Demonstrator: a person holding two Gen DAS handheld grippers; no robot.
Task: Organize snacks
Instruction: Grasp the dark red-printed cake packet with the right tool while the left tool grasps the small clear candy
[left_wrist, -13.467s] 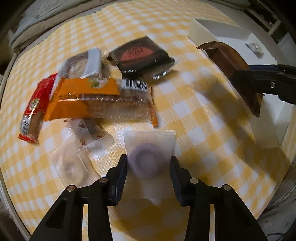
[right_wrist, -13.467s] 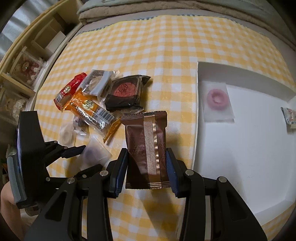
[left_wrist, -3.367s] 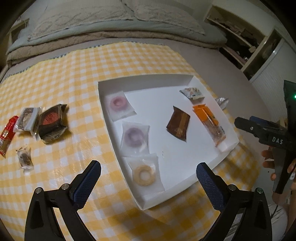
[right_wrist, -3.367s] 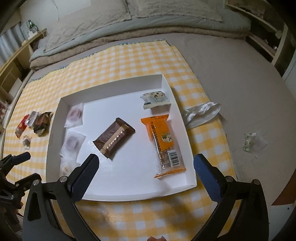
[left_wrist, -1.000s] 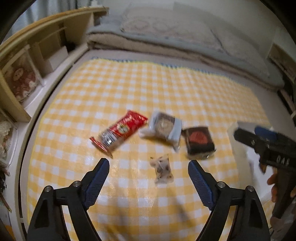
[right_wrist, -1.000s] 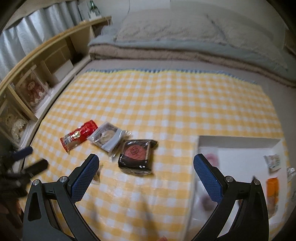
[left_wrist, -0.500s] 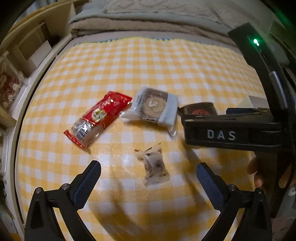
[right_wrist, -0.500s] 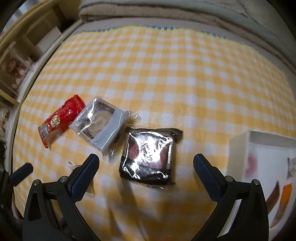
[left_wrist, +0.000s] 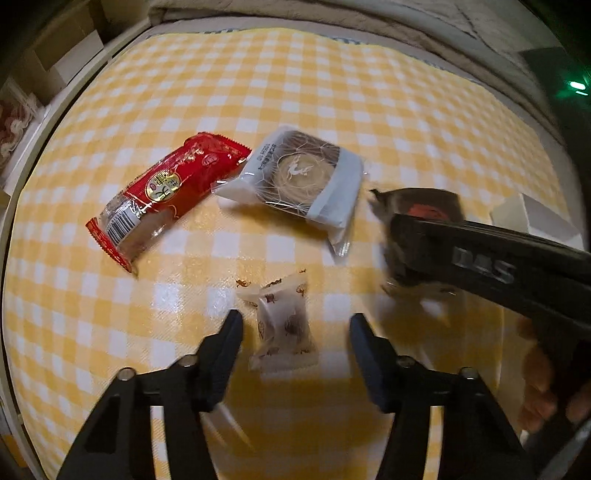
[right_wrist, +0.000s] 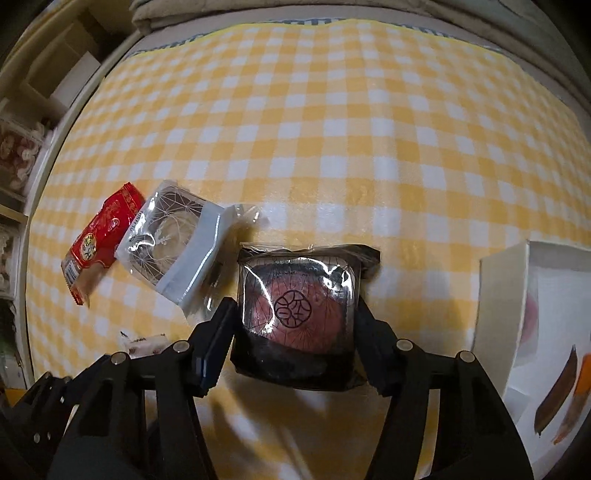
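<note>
My right gripper (right_wrist: 293, 317) squeezes the black snack pack (right_wrist: 299, 314). My left gripper (left_wrist: 293, 326) is wide apart around the small white candy (left_wrist: 284, 328).

My right claw (right_wrist: 293, 321) brackets a flat black-and-red cake pack (right_wrist: 299, 310), small white candy (left_wrist: 282, 326) between my left claw's (left_wrist: 293, 332) spread fingers, red bar (left_wrist: 166, 192) and grey-banded pastry (left_wrist: 295, 177) lying beyond

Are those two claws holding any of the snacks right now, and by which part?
The right gripper brackets the black packet at its two side edges; whether it grips cannot be told. The left gripper is open around the small candy, holding nothing.
</note>
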